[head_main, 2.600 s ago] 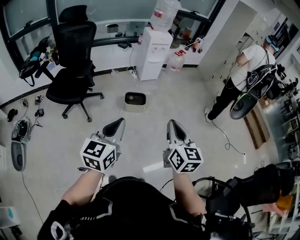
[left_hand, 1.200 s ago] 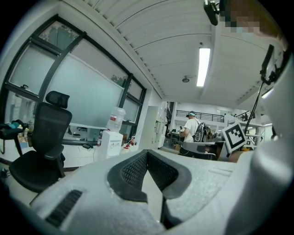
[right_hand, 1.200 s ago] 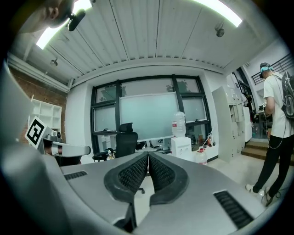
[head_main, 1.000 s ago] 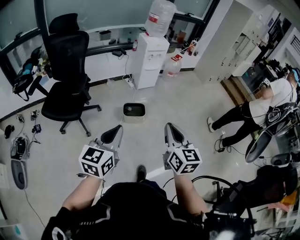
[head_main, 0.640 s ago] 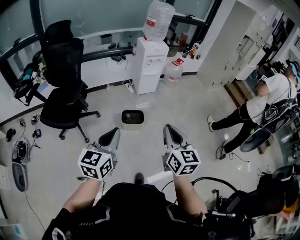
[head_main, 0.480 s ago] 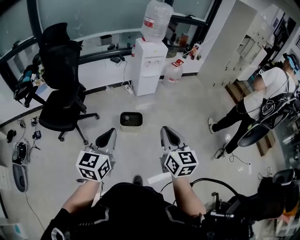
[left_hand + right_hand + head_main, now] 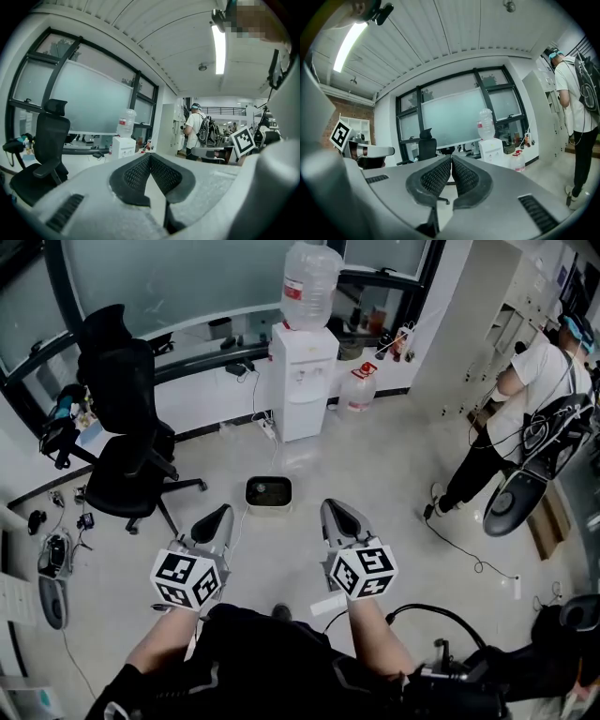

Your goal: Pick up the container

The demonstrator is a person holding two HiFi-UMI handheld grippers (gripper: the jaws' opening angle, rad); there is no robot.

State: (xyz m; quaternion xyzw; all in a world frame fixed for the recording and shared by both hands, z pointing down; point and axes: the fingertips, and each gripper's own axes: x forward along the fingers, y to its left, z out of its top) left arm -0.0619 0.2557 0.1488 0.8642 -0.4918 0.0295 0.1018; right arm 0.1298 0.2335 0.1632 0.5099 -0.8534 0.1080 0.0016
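A small beige container with a dark inside sits on the pale floor, ahead of me between my two grippers. My left gripper is held at waist height to its left and nearer me, shut with nothing in it. My right gripper hangs level with it on the right, also shut and empty. In the left gripper view the pads meet at their tips; in the right gripper view the pads touch along their length. Neither gripper view shows the container.
A black office chair stands at the left. A white water dispenser with a large bottle is straight ahead by the window wall, a spare bottle beside it. A person in a white shirt stands at the right. Cables lie on the floor.
The view has shifted as I move; the container now sits slightly lower and closer to the grippers. The person at the right has straightened up. Both grippers stay shut.
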